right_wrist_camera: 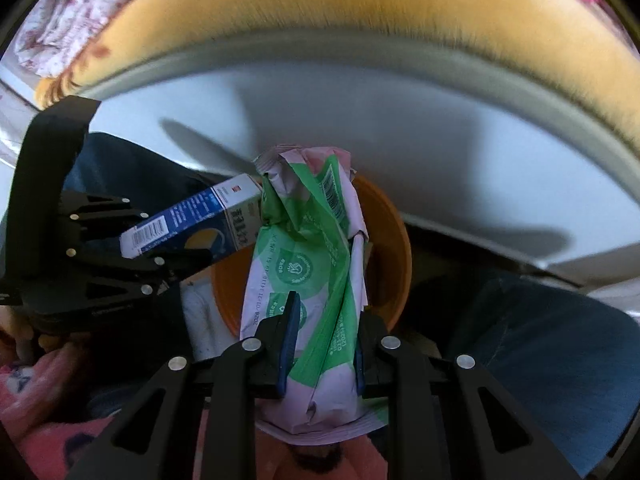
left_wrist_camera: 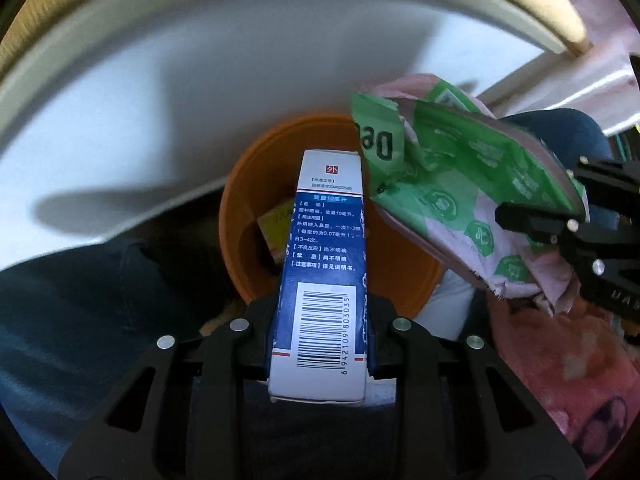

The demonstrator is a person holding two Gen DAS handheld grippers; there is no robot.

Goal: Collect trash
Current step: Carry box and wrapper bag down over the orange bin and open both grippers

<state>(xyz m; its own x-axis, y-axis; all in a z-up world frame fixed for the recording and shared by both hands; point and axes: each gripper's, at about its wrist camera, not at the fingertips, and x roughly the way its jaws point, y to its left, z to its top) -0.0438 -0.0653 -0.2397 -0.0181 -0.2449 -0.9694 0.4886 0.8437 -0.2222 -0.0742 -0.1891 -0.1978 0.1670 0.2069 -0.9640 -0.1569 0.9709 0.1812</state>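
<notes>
Both grippers pointed steeply down over an orange bin (left_wrist_camera: 240,216), which stood just off the curved edge of a white table (left_wrist_camera: 200,80); beyond that edge ran a tan strip (right_wrist_camera: 360,12), blurred. The room around the bin's mouth was tight: denim-clad legs (right_wrist_camera: 560,344) on either side and a pink garment (left_wrist_camera: 560,360) nearby.

The left gripper (left_wrist_camera: 320,336) had its jaws clamped on a blue and white carton (left_wrist_camera: 324,264), barcode end nearest the camera, its far end over the bin's opening. The right gripper (right_wrist_camera: 320,344) pinched a crumpled green and pink wrapper (right_wrist_camera: 316,264), which hung above the bin's rim. Carton and wrapper looked to be touching at their far ends in the right wrist view.

Inside the bin lay a yellow packet (left_wrist_camera: 276,224) against the wall; the rest of the inside was in shadow
</notes>
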